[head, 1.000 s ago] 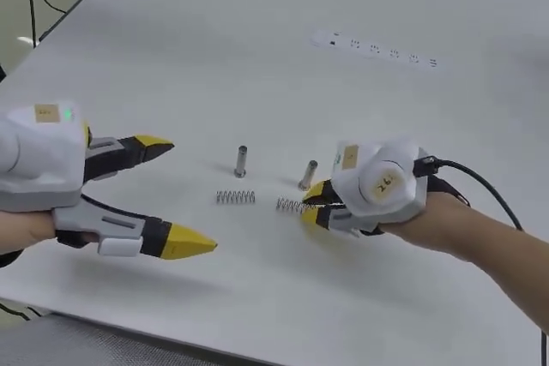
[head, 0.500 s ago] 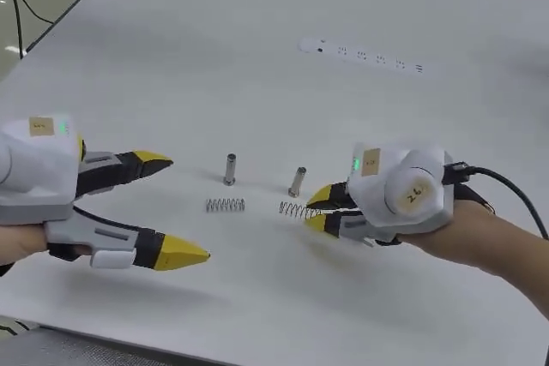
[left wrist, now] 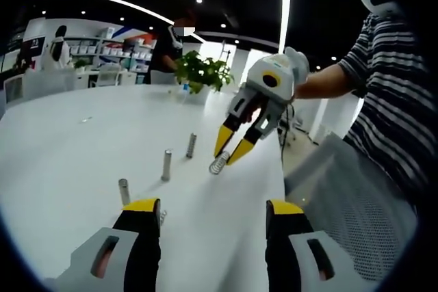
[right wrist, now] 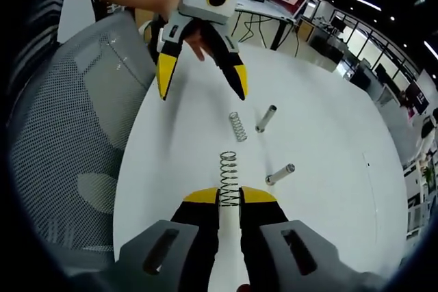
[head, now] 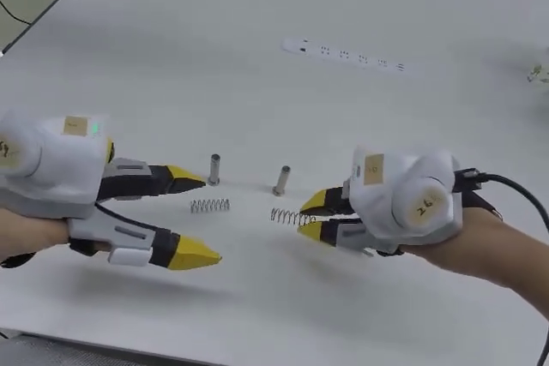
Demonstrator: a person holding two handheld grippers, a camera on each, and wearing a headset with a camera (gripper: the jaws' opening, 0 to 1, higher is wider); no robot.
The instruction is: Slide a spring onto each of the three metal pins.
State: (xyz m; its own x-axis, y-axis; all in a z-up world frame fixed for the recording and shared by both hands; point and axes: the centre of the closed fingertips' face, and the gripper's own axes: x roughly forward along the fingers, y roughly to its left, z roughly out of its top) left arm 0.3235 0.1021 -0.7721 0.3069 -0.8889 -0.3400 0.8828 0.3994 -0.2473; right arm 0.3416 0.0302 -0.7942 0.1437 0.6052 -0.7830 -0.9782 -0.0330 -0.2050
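Here right claw [head: 310,215] pinches a spring [head: 286,216] level; left claw [head: 204,219] hovers spread wide.

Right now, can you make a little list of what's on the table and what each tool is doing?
Pins: near pin, middle pin, far pin, all upright, bare
Held spring: one end pinched in right tool
Loose spring: lying on table
Left tool: open, holding nothing
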